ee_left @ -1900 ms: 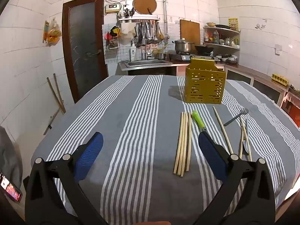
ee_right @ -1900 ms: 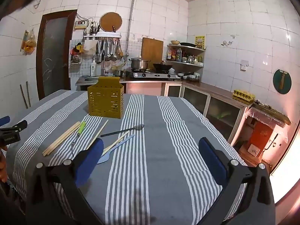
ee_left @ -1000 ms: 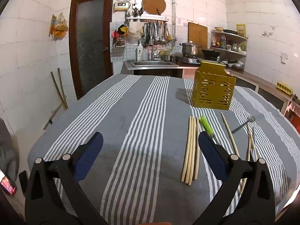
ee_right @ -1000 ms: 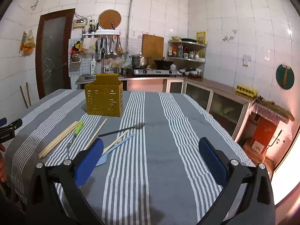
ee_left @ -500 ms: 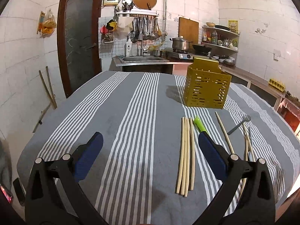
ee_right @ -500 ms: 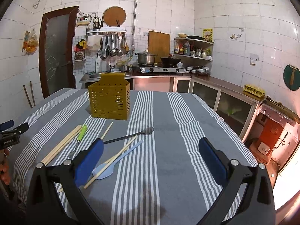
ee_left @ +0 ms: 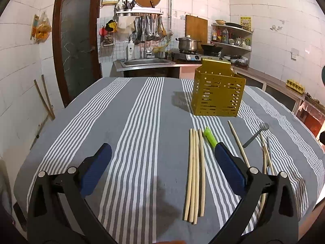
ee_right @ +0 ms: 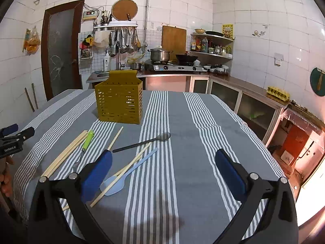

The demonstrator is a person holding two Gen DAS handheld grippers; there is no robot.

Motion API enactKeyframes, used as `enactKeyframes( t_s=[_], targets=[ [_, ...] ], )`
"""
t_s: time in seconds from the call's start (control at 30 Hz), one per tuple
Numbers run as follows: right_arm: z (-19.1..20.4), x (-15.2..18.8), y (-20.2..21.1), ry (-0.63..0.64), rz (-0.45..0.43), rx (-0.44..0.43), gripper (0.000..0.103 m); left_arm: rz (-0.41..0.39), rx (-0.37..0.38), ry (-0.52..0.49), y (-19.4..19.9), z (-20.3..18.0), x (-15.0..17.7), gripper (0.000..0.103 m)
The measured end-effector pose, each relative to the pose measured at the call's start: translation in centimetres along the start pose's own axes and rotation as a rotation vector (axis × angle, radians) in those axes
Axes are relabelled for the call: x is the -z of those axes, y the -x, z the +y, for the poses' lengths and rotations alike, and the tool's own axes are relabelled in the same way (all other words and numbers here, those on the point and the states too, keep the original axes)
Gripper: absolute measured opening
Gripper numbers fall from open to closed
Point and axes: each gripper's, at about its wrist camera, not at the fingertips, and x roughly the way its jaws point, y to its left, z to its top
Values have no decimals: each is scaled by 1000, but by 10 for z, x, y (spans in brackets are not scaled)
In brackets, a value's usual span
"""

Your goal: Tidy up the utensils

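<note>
1. both wrist views are shifting a little versus half a second ago: on the left view the yellow caddy (ee_left: 218, 93) is sitting slightly higher and closer, on the right view the loose utensils are reading nearer. nothing on the cloth is changing place.
2. i'm keeping the left gripper (ee_left: 162, 168) spread wide, nothing between the pads, hovering over the striped tablecloth (ee_left: 130, 122) just left of the chopstick bundle (ee_left: 195, 172).
3. i'm holding the right gripper (ee_right: 163, 171) equally wide and empty, above bare cloth to the right of the scatter.
4. task things are all lying flat on the table, near side of the caddy: chopstick bundle, green-handled utensil (ee_right: 87, 140) touching its far end, single chopstick (ee_right: 115, 138), dark spoon (ee_right: 142, 141), blue spatula (ee_right: 126, 174) crossed by a chopstick pair (ee_right: 124, 168).
5. caddy is standing upright, well apart from both grippers; i'm seeing nothing sticking out of its top, though its inside is hidden from here.
6. progress: judging this as the start. no utensil is being gripped and none is showing in the caddy, so every item is left to do.
7. likely next: closing on the bundle with the left, since it's nearest.
</note>
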Motion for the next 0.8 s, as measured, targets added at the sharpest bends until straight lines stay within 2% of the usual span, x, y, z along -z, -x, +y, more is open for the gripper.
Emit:
enactKeyframes(
  t_s=[0.23,0.8],
  targets=[
    [-1,-2,-5,1,5,4,99,6,24,10,-4,-1,1,98],
    [8,-4,-14,15,25,-16,99,-3,26,-4,-9,-4,-3,98]
  ],
)
